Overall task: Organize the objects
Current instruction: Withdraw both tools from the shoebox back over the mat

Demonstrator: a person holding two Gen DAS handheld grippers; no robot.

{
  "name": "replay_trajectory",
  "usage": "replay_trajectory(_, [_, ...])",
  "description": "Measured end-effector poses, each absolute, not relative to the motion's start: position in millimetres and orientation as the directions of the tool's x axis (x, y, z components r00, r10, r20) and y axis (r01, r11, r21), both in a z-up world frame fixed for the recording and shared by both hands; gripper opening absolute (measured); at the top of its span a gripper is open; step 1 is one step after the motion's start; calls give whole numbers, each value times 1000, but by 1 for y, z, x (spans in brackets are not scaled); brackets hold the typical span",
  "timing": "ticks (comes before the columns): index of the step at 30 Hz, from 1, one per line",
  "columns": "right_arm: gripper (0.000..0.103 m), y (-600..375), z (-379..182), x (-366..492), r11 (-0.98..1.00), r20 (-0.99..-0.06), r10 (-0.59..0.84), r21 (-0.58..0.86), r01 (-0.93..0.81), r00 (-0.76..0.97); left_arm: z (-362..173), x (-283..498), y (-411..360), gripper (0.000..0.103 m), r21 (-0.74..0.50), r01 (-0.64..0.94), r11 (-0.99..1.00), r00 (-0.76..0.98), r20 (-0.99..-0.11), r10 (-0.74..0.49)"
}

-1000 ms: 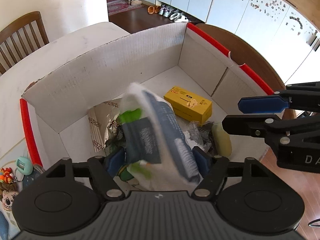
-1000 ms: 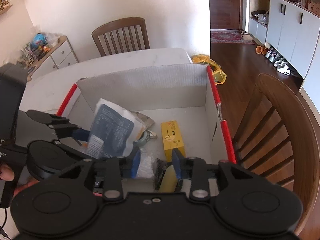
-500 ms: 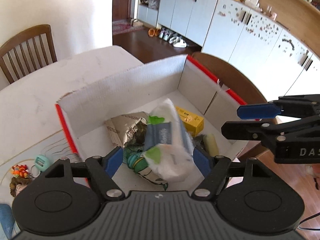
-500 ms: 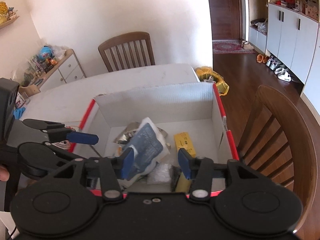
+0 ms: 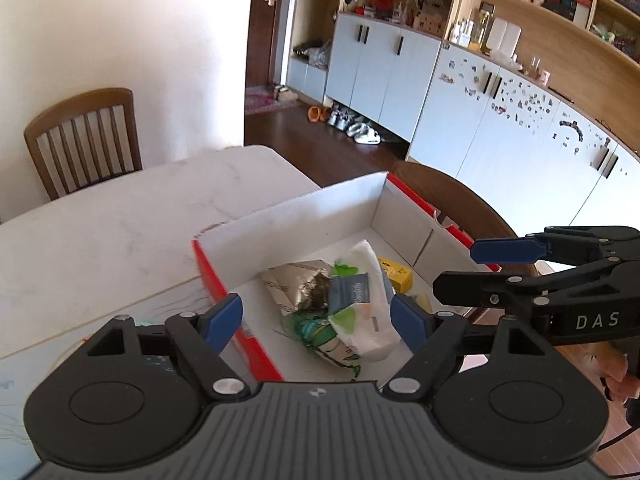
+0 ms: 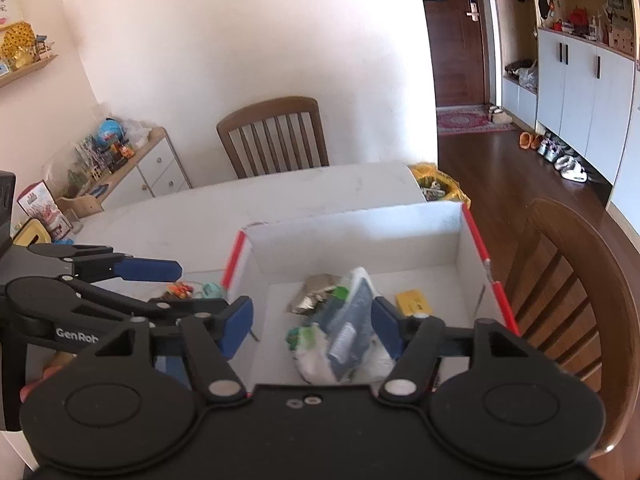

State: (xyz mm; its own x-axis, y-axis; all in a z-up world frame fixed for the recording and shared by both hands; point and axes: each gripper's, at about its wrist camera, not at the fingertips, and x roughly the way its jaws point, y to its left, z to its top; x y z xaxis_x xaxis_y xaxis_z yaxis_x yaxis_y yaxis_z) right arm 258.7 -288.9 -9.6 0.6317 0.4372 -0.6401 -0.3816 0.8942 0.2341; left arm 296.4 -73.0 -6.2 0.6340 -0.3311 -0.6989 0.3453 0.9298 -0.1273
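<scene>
Pouch (image 5: 362,304) below left hand-held gripper (image 5: 318,318)

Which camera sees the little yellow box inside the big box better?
The right wrist view: the yellow box lies flat and nearly whole on the big box's floor. In the left wrist view, the white packet hides most of the yellow box.

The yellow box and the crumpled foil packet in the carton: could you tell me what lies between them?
The white-and-blue pouch lies between the yellow box and foil packet, clearest in the left wrist view.
</scene>
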Motion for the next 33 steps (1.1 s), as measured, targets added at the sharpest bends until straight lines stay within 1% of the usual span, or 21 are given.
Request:
replay_trajectory(9, [82,-256,-2,241,889,-612,453,255,-381,648,4,279,-31,84,-131,323,937,661,-677,-323])
replay_trajectory(11, [84,-247,-2,239,887,-611,456,257,-383,647,5,276,-22,85,-131,314,940,666,-675,-317])
replay_trajectory(17, [91,-220,-2,231,880,-605,470,266,-392,643,4,269,10,91,-141,292,946,675,-671,-308])
replay_trajectory(21, [97,-201,-2,226,879,-597,472,258,-401,649,2,266,31,101,-148,274,950,683,-665,-301])
replay_trajectory(24, [100,-186,-2,221,871,-591,484,258,-418,645,0,264,49,102,-143,255,956,698,-657,-284])
replay_trajectory(33, [102,-140,-9,220,859,-609,497,242,-451,618,-12,267,102,103,-128,188,974,731,-644,-226])
